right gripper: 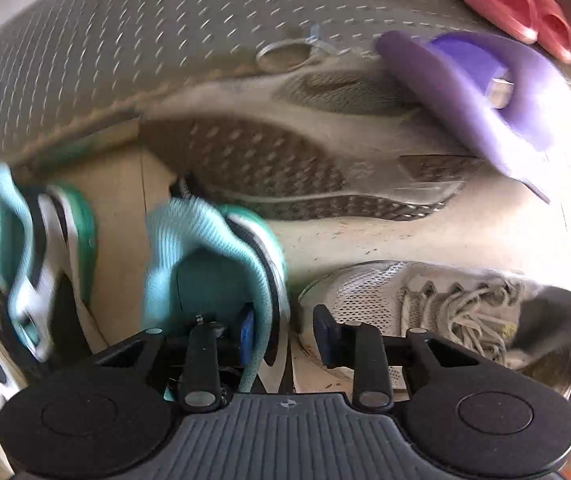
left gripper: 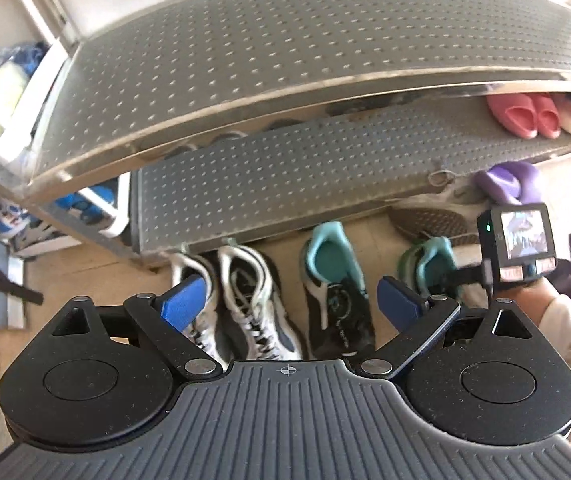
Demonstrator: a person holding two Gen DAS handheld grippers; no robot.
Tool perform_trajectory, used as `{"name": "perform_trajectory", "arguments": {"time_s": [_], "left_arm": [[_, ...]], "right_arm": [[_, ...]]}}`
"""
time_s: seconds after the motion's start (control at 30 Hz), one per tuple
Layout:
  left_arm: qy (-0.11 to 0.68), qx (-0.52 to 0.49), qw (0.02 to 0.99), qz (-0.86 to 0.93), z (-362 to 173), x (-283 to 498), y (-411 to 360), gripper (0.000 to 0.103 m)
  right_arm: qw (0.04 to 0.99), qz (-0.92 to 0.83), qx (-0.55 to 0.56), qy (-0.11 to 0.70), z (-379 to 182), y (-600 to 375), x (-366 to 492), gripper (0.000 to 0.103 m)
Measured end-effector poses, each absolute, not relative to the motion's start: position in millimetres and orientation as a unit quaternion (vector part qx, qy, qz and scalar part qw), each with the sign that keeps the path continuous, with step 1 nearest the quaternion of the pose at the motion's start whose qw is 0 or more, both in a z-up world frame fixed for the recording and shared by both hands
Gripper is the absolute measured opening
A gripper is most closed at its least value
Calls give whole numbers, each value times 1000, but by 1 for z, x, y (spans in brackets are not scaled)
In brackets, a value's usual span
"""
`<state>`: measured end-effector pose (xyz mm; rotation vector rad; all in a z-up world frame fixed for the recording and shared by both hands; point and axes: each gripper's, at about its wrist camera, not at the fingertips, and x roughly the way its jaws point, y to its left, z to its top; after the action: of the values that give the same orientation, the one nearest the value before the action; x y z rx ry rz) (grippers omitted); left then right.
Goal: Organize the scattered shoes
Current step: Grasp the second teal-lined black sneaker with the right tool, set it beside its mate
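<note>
The shelf (left gripper: pixel 285 52) of the rack is dull grey metal, dotted all over with rows of small punched dimples and edged in a bright silvery rim. On the lower shelf a pair of slippers (left gripper: pixel 525 114) is coral pink. A purple slipper (right gripper: pixel 485 92) is lilac outside and a deeper violet within. The teal trainer (right gripper: pixel 213 264) has a pale mint ribbed collar, a darker teal lining and black-and-white side stripes with a green heel; its mate (left gripper: pixel 335 288) is black with a teal lining. A white pair of trainers (left gripper: pixel 241 300) carries black and blue-grey stripes. The mesh trainer (right gripper: pixel 425 304) is off-white with cream laces. An overturned sole (right gripper: pixel 285 168) shows a brown diamond tread. The finger pads (left gripper: pixel 185 300) are blue on black arms. The floor (right gripper: pixel 117 200) is tan.
</note>
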<state>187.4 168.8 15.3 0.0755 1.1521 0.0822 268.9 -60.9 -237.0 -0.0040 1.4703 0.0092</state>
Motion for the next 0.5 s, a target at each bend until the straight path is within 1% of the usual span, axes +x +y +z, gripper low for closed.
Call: {"name": "perform_trajectory", "arguments": {"time_s": [0.07, 0.27, 0.4, 0.5], "left_arm": [[542, 36, 839, 46, 16, 188, 170, 96], [529, 46, 846, 41, 23, 186, 161, 96], [530, 52, 846, 36, 22, 188, 158, 96], [530, 53, 845, 42, 21, 190, 161, 96]], "right_arm": [[743, 14, -5, 669, -231, -54, 267, 15], [765, 55, 54, 639, -204, -46, 261, 15], [770, 22, 104, 629, -201, -41, 274, 15], [761, -3, 110, 640, -205, -32, 288, 18]]}}
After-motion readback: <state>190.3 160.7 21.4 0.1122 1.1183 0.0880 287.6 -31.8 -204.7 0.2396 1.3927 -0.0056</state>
